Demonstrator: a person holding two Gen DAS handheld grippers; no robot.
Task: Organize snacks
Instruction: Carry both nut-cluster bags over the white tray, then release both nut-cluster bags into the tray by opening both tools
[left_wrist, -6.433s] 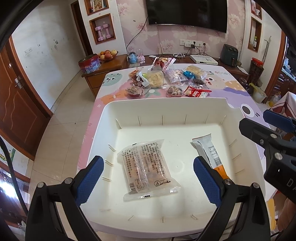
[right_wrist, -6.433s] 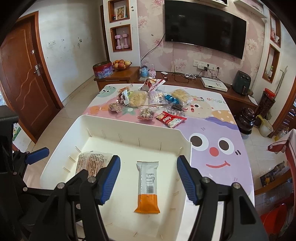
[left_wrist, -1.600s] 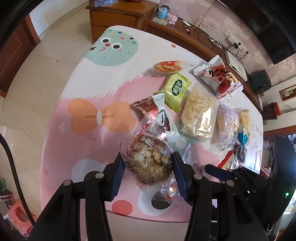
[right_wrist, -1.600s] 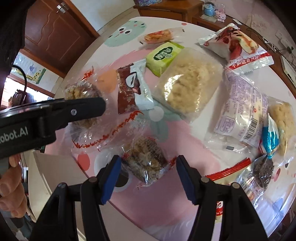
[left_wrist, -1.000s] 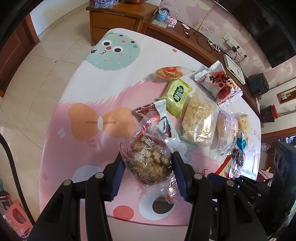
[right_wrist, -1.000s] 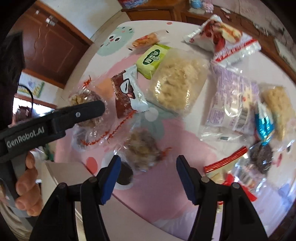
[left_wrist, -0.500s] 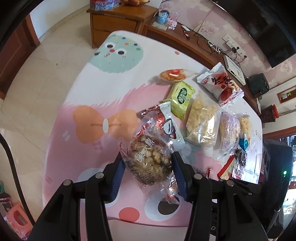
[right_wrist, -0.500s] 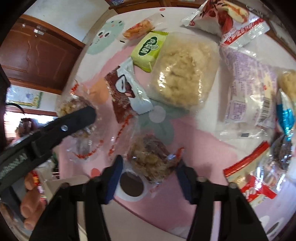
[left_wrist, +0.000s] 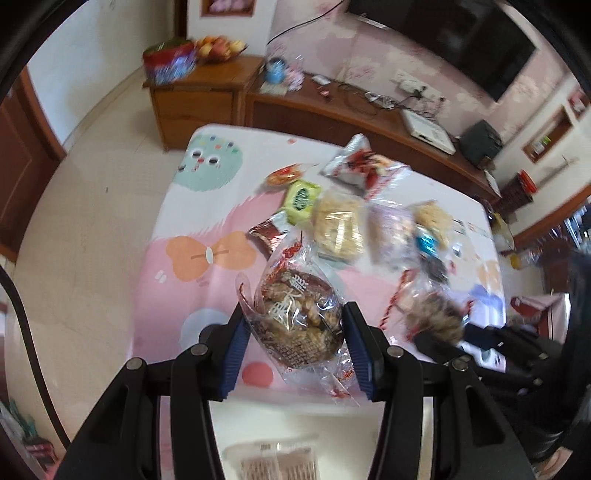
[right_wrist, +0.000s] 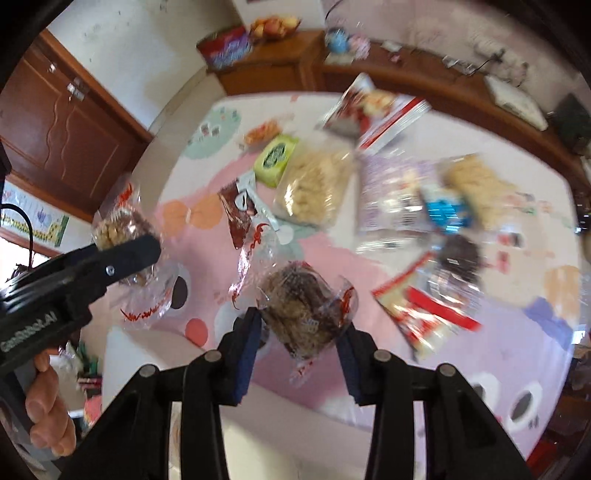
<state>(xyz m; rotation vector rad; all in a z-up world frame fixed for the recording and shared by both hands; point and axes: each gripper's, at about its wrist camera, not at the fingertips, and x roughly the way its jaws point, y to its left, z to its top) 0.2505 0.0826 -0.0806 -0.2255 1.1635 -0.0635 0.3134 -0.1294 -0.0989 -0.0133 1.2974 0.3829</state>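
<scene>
My left gripper (left_wrist: 295, 343) is shut on a clear packet of brown nut snack (left_wrist: 295, 314), held above the pink cartoon tablecloth (left_wrist: 207, 295). The jaws of my right gripper (right_wrist: 301, 343) are closing, and their blue pads press a second, similar nut snack packet (right_wrist: 299, 310) that hangs clear of the table. That second packet (left_wrist: 436, 314) shows blurred at the right of the left wrist view. In the right wrist view, the left gripper (right_wrist: 110, 258) and its packet (right_wrist: 118, 225) are at the left, with a person's hand below them.
Several snacks lie across the table: a green packet (left_wrist: 301, 197), a red-and-white bag (left_wrist: 362, 166), pale puffed packets (left_wrist: 338, 225) and a brown wrapper (right_wrist: 240, 210). A white bin (right_wrist: 147, 350) stands at the near table edge. Wooden cabinets (left_wrist: 207, 99) line the far wall.
My right gripper has shut on the nut packet and lifted it off the table. Both grippers have risen with their packets, and the table now looks farther away.
</scene>
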